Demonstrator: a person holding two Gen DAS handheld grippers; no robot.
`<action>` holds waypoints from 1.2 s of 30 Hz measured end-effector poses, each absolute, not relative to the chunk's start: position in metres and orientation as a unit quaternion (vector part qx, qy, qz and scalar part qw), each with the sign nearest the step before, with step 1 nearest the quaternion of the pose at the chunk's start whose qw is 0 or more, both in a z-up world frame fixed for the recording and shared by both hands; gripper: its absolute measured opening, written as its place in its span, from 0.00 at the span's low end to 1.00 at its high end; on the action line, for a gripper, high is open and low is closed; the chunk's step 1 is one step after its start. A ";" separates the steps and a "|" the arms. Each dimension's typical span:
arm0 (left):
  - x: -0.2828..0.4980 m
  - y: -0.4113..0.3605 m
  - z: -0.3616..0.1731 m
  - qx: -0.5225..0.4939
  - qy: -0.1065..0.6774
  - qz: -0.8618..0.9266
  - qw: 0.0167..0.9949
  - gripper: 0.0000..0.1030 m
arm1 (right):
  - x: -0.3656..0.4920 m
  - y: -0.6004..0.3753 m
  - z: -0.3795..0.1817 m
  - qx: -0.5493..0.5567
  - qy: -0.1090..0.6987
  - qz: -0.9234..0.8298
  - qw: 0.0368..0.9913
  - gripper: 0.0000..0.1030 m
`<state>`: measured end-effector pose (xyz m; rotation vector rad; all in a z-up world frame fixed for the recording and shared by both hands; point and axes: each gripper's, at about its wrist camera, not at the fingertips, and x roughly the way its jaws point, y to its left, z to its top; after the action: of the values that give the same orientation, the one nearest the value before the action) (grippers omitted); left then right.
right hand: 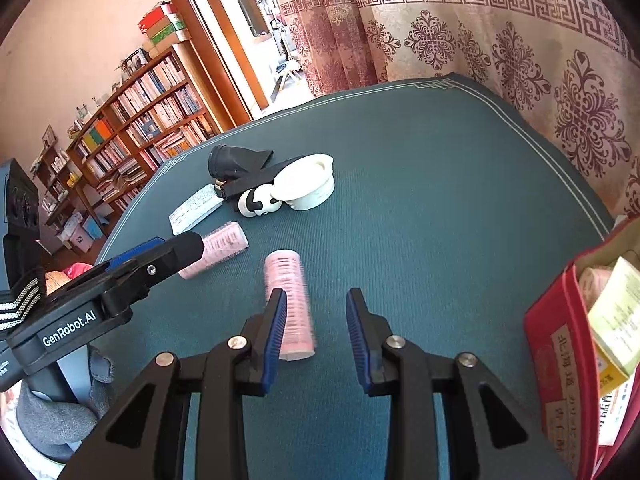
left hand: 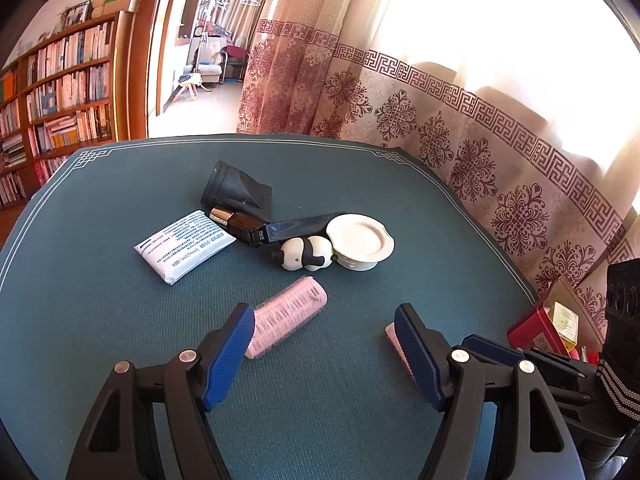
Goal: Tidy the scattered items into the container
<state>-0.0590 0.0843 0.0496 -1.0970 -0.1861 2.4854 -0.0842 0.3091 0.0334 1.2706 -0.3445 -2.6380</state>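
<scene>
Pink curlers lay on the teal mat of the bench [left hand: 100,280]. In the left wrist view, one pink hair roller [left hand: 286,316] lay just ahead of the left gripper [left hand: 324,320], whose jaws stood wide open and held nothing. Its near end was partly hidden by the left blue pad. A second pink roller [right hand: 290,304] lay beside the left finger of the right gripper [right hand: 316,300], and it looked a little blurry. The right gripper's jaws were open too, with the roller not between them. In the left wrist view only a small pink edge of that roller peeked out behind the right pad. Farther back sat a small heap: a white packet [left hand: 184,246] with tiny print too small to read, a black funnel-shaped piece [left hand: 236,190], a dark bottle [left hand: 240,222] with a shiny cap, a dark flat strip partly covered by other things, a toy panda [left hand: 306,254] lying on its side, and a white round dish [left hand: 360,240] touching the panda. At the right edge stood the red box [right hand: 556,344], cut off by the picture's edge, with a yellowish carton [right hand: 616,320] inside it. Patterned curtains [right hand: 520,52] hung behind the bench, and a bookshelf [left hand: 60,92] stood at the far left.
</scene>
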 end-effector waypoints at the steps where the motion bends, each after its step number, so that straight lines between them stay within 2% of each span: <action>1: -0.060 0.083 0.050 -0.394 -0.068 0.893 0.206 0.72 | -0.085 0.305 0.034 0.429 -0.112 -0.891 0.101 0.33; 7: -0.064 0.081 0.043 -0.402 -0.069 0.891 0.200 0.72 | -0.095 0.286 0.028 0.438 -0.071 -0.891 0.093 0.35; 9: -0.068 0.077 0.039 -0.407 -0.073 0.890 0.192 0.72 | -0.099 0.285 0.026 0.440 -0.067 -0.891 0.088 0.40; 11: -0.072 0.072 0.036 -0.412 -0.080 0.889 0.185 0.72 | -0.102 0.285 0.024 0.442 -0.065 -0.890 0.089 0.55; 13: -0.076 0.066 0.034 -0.414 -0.084 0.889 0.177 0.72 | -0.102 0.283 0.021 0.443 -0.056 -0.890 0.087 0.60; 22: -0.089 0.048 0.025 -0.413 -0.088 0.897 0.131 0.73 | -0.103 0.283 0.008 0.452 -0.050 -0.887 0.080 0.61; 24: -0.091 0.048 0.022 -0.416 -0.083 0.897 0.123 0.73 | -0.104 0.281 0.006 0.458 -0.045 -0.884 0.084 0.71; 25: -0.093 0.048 0.020 -0.418 -0.081 0.897 0.119 0.77 | -0.105 0.278 0.005 0.463 -0.038 -0.881 0.090 0.79; 27: -0.096 0.049 0.019 -0.420 -0.075 0.898 0.110 0.78 | -0.108 0.268 0.003 0.474 -0.006 -0.876 0.093 0.86; 28: -0.097 0.050 0.019 -0.420 -0.072 0.898 0.108 0.78 | -0.109 0.261 0.000 0.482 0.016 -0.870 0.098 0.95; 29: -0.098 0.051 0.020 -0.420 -0.070 0.898 0.106 0.78 | -0.112 0.253 -0.003 0.495 0.041 -0.863 0.096 1.00; 30: -0.099 0.053 0.020 -0.420 -0.067 0.899 0.105 0.78 | -0.111 0.248 -0.005 0.496 0.065 -0.861 0.093 1.00; 36: -0.107 0.067 0.019 -0.429 -0.050 0.896 0.101 0.78 | -0.114 0.254 -0.006 0.504 0.060 -0.854 0.110 1.00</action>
<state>-0.1070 0.0667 0.0190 -1.2673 -0.1466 2.6486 -0.1144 0.2544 -0.0060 1.4818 0.1777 -2.5116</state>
